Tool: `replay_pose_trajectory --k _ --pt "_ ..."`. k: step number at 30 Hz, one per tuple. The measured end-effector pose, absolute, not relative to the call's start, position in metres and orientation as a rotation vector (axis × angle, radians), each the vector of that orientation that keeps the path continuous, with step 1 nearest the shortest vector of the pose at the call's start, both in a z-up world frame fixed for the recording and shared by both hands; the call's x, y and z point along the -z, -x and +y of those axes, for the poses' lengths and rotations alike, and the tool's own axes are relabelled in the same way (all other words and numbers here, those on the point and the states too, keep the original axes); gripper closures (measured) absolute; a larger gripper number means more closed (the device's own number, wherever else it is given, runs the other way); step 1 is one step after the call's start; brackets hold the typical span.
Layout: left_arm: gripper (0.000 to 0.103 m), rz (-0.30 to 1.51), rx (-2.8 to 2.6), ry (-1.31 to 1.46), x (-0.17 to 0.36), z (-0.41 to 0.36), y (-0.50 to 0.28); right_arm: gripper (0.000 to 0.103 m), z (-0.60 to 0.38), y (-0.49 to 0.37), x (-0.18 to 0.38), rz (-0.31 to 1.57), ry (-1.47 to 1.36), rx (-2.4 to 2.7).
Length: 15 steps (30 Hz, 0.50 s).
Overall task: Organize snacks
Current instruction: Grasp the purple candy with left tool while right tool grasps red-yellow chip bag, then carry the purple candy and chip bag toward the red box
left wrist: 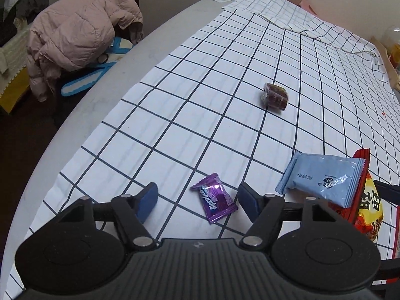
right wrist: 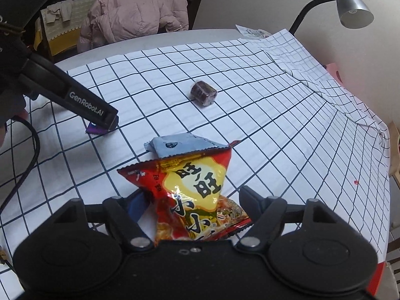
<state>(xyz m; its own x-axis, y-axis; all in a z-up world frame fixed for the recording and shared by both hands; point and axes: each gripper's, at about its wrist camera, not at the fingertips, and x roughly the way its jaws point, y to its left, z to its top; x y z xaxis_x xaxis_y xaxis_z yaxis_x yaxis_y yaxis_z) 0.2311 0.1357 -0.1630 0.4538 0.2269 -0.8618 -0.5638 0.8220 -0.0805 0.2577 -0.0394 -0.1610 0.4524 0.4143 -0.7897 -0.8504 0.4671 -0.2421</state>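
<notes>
The purple candy (left wrist: 214,200) lies flat on the checked cloth (left wrist: 225,87) on the counter (left wrist: 82,105). Its shiny wrapper says "Alpenliebe" in white letters. The left hand-held gripper (left wrist: 197,201) is low over it, with one blue pad (left wrist: 147,201) on each side. The pads do not touch the candy, so the jaws are open with the candy in the gap.

Just to the right lies a light blue packet (left wrist: 322,180) with dark writing too small to read. It rests partly on top of a red and yellow snack bag (right wrist: 190,190). That bag has big dark Chinese letters on a yellow patch. The bag stands up between the jaws of the right hand-held gripper (right wrist: 192,205). The left finger is tucked close behind the bag, and the right finger sits just beside it with a small gap, so I cannot tell if the bag is gripped.

Farther back on the cloth, well apart, sits a small dark brown sweet (left wrist: 275,96) in clear wrap.

From the right wrist view, the left tool's black arm reads "GenRobot.AI" (right wrist: 87,103).

A grey desk lamp (right wrist: 352,5) leans over the far corner. A pink puffy coat (left wrist: 80,30) hangs on a chair past the counter.
</notes>
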Motion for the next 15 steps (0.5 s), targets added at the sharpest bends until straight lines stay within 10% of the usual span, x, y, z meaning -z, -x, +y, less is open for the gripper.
replay_pose_trajectory --k 15 --pt "0.084 0.987 -0.452 0.386 0.16 0.152 -0.219 0.053 -0.053 -0.241 0.15 0.791 0.601 -0.75"
